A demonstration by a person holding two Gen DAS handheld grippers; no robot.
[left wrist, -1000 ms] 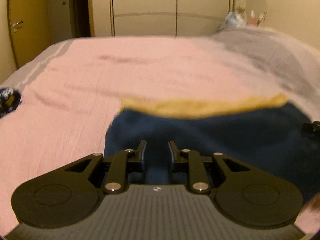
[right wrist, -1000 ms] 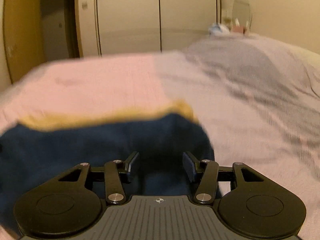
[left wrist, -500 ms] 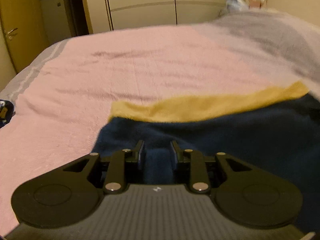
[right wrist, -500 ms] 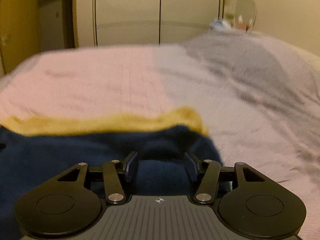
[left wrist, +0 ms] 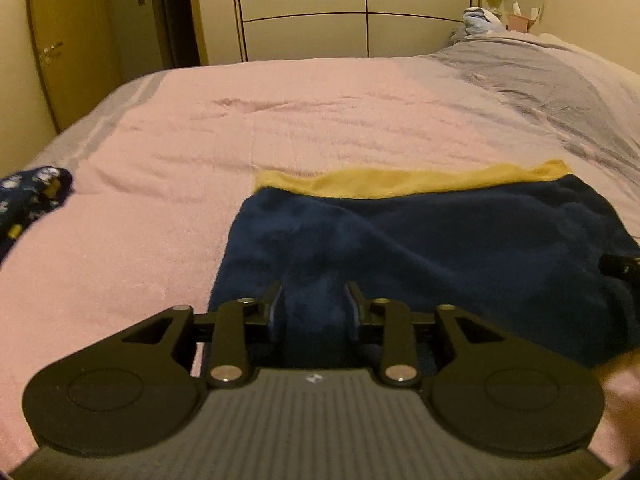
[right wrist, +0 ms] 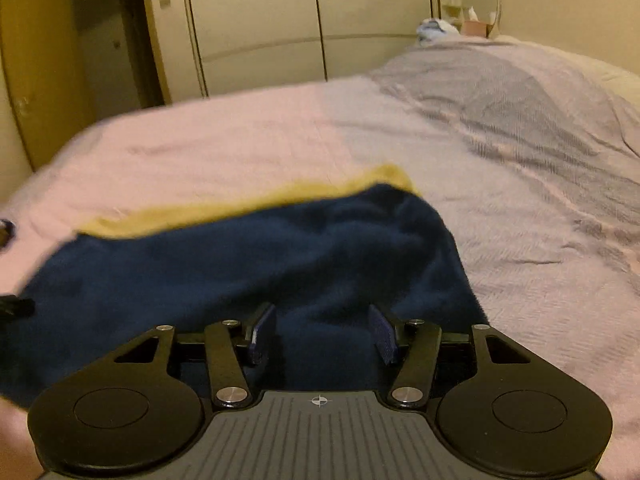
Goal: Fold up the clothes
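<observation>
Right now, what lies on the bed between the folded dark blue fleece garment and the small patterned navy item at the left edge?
Nothing: in the left wrist view, only bare pink bedspread stretches between the dark blue fleece garment and the patterned navy item.

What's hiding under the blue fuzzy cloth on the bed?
A yellow layer peeks out along the far edge of the navy fleece garment, and the pink bedspread lies below. The rest underneath is covered.
</observation>
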